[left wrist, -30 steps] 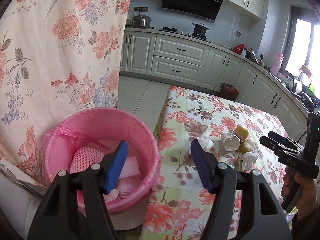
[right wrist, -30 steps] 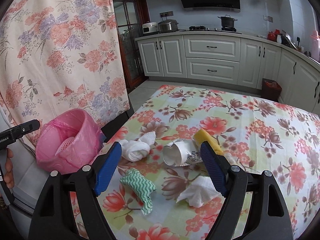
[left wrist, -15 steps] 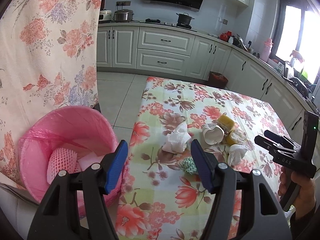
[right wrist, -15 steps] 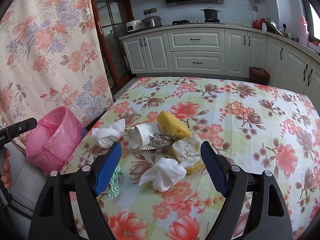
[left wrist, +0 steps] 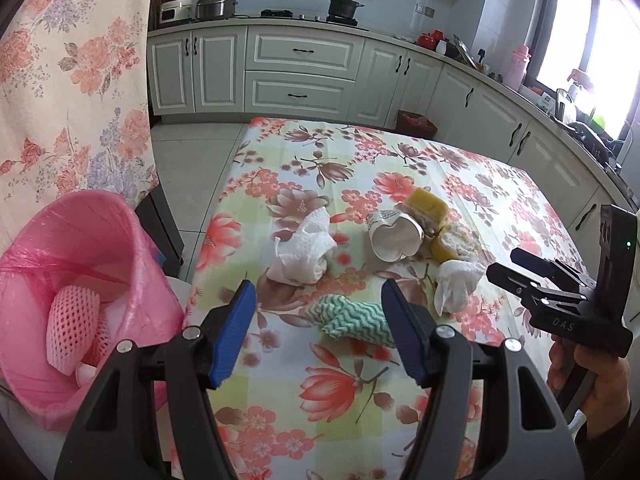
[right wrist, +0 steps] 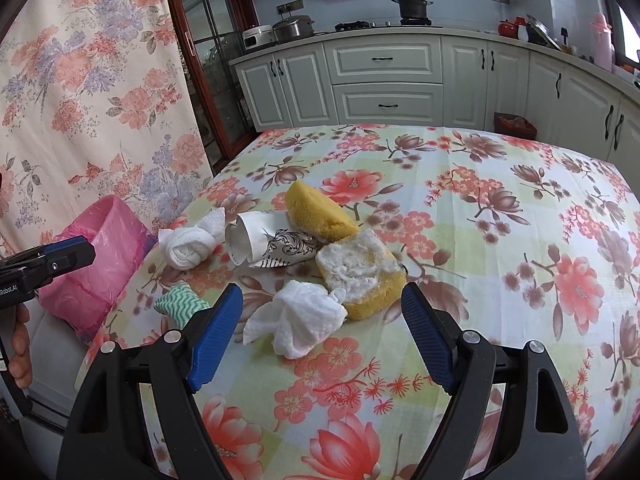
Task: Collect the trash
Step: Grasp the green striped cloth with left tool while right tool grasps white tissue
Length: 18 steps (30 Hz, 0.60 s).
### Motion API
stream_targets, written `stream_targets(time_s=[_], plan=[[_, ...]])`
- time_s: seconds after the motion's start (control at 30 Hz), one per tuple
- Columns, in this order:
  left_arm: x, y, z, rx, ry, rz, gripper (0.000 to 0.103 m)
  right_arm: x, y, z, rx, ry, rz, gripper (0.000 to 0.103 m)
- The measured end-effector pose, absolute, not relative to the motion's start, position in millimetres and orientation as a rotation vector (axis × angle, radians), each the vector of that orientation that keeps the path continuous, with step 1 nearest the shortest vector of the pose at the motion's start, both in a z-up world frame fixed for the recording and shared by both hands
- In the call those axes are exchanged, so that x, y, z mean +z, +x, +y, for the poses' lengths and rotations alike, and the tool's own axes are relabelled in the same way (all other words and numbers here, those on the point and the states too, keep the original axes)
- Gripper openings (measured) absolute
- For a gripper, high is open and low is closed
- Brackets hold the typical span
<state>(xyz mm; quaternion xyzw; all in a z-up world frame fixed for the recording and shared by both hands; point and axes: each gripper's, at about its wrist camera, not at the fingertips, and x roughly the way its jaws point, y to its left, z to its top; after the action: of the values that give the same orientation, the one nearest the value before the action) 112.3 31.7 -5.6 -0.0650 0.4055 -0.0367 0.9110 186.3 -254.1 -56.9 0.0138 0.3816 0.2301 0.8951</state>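
Left tool (left wrist: 318,304) gapes above green cloth (left wrist: 352,318).

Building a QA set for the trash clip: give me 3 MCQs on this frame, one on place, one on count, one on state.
1. Where is the green zigzag cloth?
A. in the bin
B. on the table, before the left gripper
C. on the counter

2. How many yellow sponges?
A. one
B. two
C. four

3. How is the paper cup?
A. upright
B. on its side
C. in the right gripper

Answers:
1 B: it lies on the floral tablecloth between the open jaws.
2 B: one sponge behind the cup, another beside it.
3 B: its mouth faces sideways, toward the pink bin.
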Motion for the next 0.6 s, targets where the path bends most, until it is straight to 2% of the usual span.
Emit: stream_targets(time_s=[0.3,0.5,0.6], plan=[[-37,130,16,-0.132,-0.154,0.897,0.062,-74,193,-240,0.483,0.001,0.840,0.077],[-49,138,15,-0.155,-0.171,0.919,0.062,-84,198,-233,0.470,-0.003,0.879,0.067],[-54,140,13,-0.178,-0.186,0.930,0.061,-88,200,-230,0.470,-0.001,0.893,0.066]])
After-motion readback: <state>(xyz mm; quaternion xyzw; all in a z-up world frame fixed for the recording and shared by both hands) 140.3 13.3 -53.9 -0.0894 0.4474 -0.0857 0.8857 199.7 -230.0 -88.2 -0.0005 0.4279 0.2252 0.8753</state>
